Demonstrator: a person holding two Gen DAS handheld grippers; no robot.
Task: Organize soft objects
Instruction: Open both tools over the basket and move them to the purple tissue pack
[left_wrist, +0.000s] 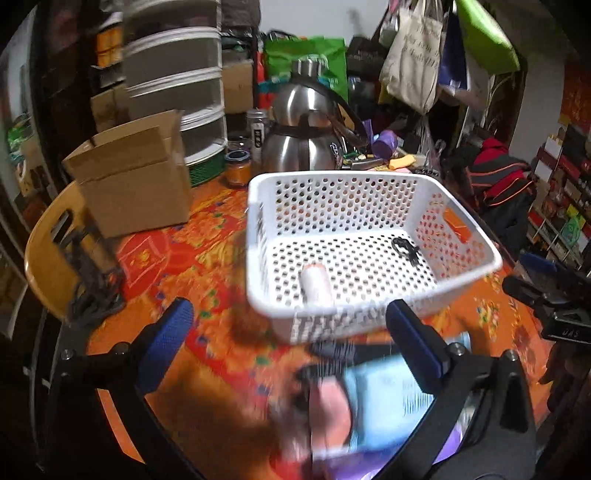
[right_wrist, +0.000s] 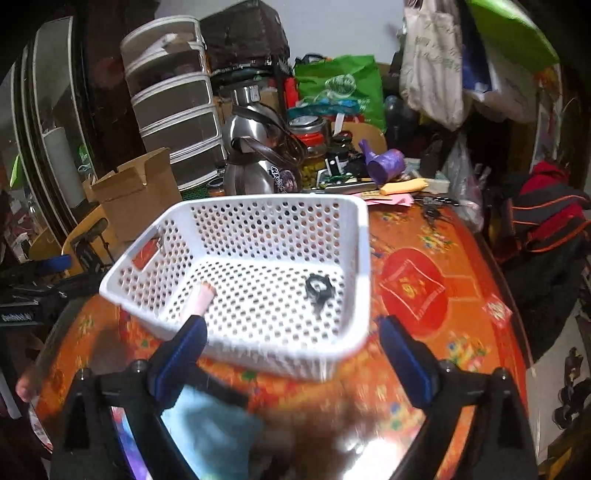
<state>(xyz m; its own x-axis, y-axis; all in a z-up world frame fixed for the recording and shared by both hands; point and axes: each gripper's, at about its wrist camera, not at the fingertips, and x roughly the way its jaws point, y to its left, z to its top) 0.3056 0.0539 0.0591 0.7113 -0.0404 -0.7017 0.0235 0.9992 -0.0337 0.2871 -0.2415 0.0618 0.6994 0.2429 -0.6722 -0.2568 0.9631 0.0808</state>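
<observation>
Left gripper (left_wrist: 288, 328): jaws apart, empty; right gripper (right_wrist: 291, 354) likewise. White perforated basket (left_wrist: 369, 184) ahead holds a pale soft roll (left_wrist: 316, 284) and black hair tie (left_wrist: 404, 249). We judge the blurred blue cloth (left_wrist: 384, 391) below wants a low, central pinch.

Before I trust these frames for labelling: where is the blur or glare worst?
Left wrist view: near the bottom edge the blue cloth and other soft items smear with motion blur; the basket rim farther off is sharper. Right wrist view: the cloth is also blurred, and glare whitens the table at the bottom edge. Both views bend straight lines.
</observation>
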